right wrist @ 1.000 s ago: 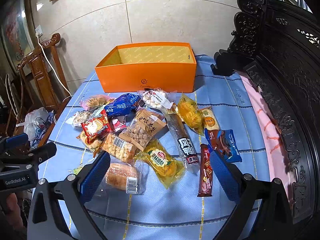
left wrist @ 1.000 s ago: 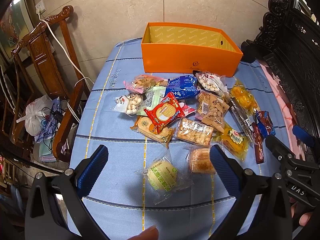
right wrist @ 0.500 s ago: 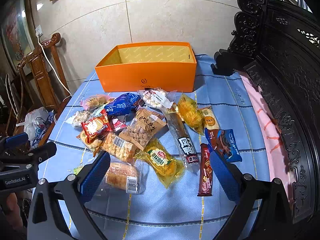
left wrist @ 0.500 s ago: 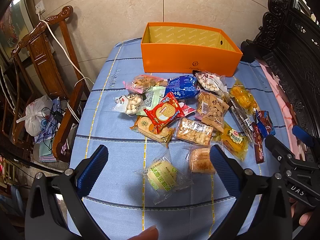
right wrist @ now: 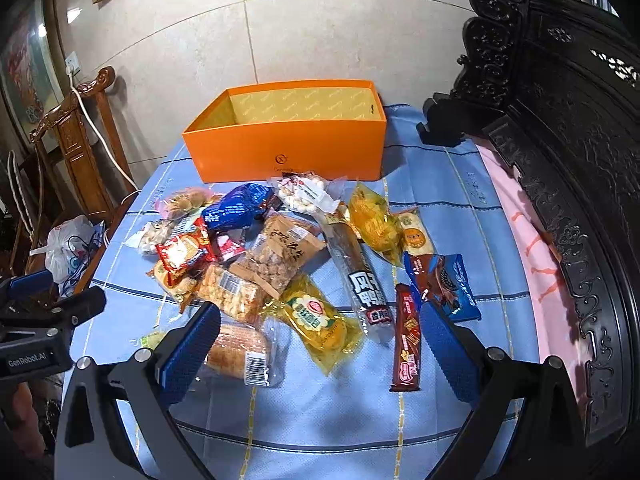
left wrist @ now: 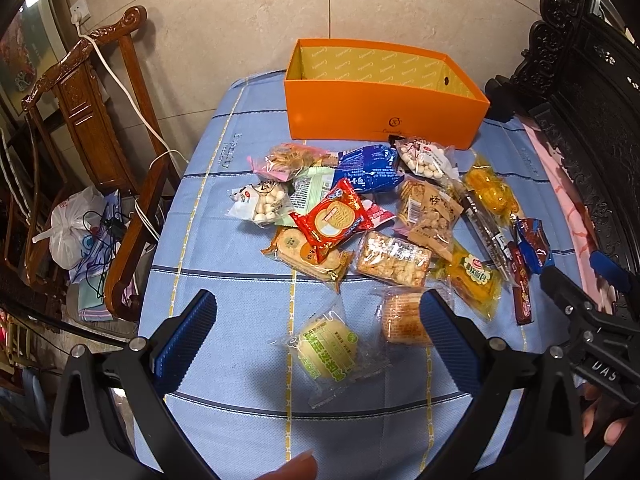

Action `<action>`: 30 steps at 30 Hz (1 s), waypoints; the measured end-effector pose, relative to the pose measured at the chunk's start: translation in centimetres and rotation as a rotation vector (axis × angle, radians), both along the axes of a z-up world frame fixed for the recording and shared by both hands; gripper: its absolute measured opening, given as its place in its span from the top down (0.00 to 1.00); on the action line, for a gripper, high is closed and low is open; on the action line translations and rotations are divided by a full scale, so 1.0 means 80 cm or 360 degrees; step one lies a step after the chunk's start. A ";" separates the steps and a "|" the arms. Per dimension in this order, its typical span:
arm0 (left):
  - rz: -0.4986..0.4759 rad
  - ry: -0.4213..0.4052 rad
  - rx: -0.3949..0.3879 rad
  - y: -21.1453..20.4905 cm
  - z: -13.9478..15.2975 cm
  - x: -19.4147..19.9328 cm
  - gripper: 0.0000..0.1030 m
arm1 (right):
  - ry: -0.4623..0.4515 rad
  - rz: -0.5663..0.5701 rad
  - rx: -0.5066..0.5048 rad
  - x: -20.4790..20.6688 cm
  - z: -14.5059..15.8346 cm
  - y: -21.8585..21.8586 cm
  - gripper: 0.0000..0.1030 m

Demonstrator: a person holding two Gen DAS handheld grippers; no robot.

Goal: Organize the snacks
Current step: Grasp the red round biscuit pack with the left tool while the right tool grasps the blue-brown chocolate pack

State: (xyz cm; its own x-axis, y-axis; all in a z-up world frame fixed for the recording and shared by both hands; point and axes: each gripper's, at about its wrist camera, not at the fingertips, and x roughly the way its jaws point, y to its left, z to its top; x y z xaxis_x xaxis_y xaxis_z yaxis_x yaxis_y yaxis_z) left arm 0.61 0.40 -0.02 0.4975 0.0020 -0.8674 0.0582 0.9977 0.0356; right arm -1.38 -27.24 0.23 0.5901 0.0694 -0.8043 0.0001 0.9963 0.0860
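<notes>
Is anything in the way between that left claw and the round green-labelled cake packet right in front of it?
Nothing visible. The left gripper is open, and the green-labelled cake packet lies alone on the blue tablecloth between its fingers.

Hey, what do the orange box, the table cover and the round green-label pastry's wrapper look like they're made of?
Orange box: probably rigid cardboard with a smooth matte finish, judging by its thin straight walls and printed lining.
Table cover: apparently woven fabric; a fine mesh texture and printed stripes show.
Pastry wrapper: clear thin plastic film, glossy and crinkled, with the pastry visible through it.
</notes>
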 end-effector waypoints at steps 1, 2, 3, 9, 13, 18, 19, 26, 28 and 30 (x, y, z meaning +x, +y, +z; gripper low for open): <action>0.0002 0.0003 0.0000 0.001 -0.002 0.001 0.04 | 0.0004 -0.0005 0.0002 0.001 -0.002 -0.003 0.03; 0.0004 0.0007 -0.0004 0.001 -0.003 0.002 0.04 | 0.0008 -0.0008 -0.0001 0.001 -0.004 -0.005 0.03; 0.0003 0.0010 -0.0007 0.002 -0.005 0.004 0.04 | 0.0012 -0.0010 -0.0001 0.002 -0.005 -0.008 0.03; -0.0026 0.0044 -0.0034 0.005 -0.022 0.018 0.04 | 0.0040 -0.0062 -0.0006 0.010 -0.018 -0.030 0.03; -0.0052 0.0070 -0.0015 0.003 -0.041 0.034 0.04 | 0.0059 -0.0089 -0.0006 0.019 -0.027 -0.046 0.03; -0.0078 0.0072 0.0061 0.000 -0.064 0.065 0.04 | 0.0112 -0.0093 0.0000 0.036 -0.045 -0.056 0.03; -0.0087 0.0080 0.0098 -0.001 -0.070 0.072 0.04 | 0.0123 -0.0091 0.0000 0.040 -0.048 -0.057 0.03; -0.0185 0.0126 0.0187 -0.008 -0.108 0.126 0.04 | 0.0210 -0.0109 -0.0012 0.071 -0.078 -0.062 0.03; -0.0174 0.0140 0.0183 -0.009 -0.116 0.139 0.04 | 0.0239 -0.0107 -0.0006 0.080 -0.087 -0.061 0.03; -0.0195 0.0138 0.0190 -0.012 -0.124 0.148 0.04 | 0.0262 -0.0110 0.0001 0.088 -0.096 -0.061 0.03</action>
State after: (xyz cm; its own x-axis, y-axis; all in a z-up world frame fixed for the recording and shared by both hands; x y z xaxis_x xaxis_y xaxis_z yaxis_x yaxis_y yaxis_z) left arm 12.47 -0.59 -9.93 0.4237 0.0511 -0.9044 0.1872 0.9719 0.1426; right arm 5.65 -32.11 -7.42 0.4537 0.0341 -0.8905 0.0825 0.9934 0.0801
